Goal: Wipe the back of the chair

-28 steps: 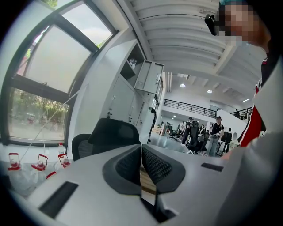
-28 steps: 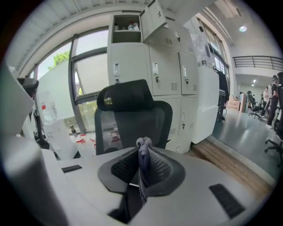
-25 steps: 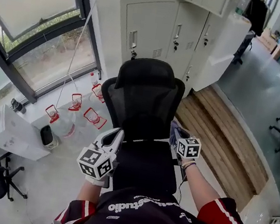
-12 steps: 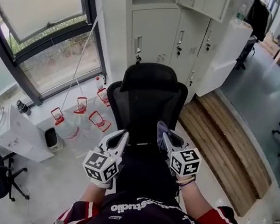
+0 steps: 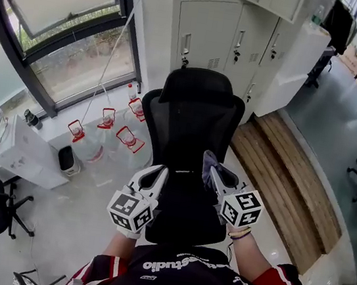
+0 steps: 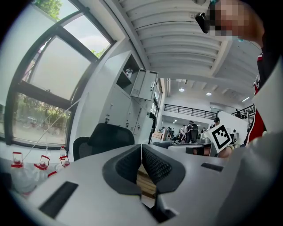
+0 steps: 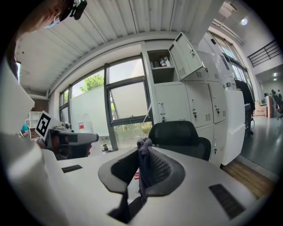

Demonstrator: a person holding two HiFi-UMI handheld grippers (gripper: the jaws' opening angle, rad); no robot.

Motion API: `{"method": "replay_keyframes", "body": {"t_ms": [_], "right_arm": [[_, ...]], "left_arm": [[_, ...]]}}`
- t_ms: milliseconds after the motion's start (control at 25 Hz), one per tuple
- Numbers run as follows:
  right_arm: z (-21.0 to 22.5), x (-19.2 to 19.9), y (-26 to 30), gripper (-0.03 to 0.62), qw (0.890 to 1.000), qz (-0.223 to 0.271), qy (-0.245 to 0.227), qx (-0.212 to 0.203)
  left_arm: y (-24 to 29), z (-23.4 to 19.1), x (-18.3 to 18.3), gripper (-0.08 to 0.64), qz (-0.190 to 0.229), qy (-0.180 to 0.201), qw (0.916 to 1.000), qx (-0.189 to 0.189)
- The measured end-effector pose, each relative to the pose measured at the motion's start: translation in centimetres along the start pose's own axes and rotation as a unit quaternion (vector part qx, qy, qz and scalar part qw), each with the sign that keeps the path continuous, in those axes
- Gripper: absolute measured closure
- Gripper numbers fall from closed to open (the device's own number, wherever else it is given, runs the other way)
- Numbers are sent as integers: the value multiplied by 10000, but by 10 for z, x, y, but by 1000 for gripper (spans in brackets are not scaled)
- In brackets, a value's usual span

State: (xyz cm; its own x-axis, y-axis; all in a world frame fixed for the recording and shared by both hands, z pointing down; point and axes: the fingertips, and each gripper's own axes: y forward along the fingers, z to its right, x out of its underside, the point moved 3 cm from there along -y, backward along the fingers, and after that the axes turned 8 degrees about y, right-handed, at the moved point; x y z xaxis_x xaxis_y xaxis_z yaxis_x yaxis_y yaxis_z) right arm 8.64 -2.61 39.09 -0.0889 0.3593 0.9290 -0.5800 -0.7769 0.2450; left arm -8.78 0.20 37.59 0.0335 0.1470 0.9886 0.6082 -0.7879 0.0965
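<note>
- Left gripper (image 5: 158,173): grey, two jaws pressed together on nothing; just left of the chair's seat.
- Black mesh-backed office chair (image 5: 191,124): dead ahead, backrest upright. The mesh likely yields and the chair likely swivels, so steady it at the rigid frame edge.
- Purple-grey wiping cloth (image 5: 209,161): soft, limp, light; near the backrest's lower right.
- Right gripper (image 5: 214,170): jaws clamped on the bunched cloth.

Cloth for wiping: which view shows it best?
The right gripper view: the cloth sits at the centre, close up, pinched between the jaws of the right gripper. The head view shows only a small grey bit of it at that gripper's tip. The left gripper view does not show it.
</note>
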Motion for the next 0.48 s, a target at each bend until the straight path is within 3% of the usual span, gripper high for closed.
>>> {"method": "replay_keyframes", "body": {"t_ms": [200,480], "right_arm": [[-12,16,-47,534,9999,17,7,-101],[-23,42,-150,534,9996,35,41,-271]], "left_arm": [[-25,42,8,534,-22,0,9999,-116],[-59,139,17,535,-51,83,9998,-153]]}}
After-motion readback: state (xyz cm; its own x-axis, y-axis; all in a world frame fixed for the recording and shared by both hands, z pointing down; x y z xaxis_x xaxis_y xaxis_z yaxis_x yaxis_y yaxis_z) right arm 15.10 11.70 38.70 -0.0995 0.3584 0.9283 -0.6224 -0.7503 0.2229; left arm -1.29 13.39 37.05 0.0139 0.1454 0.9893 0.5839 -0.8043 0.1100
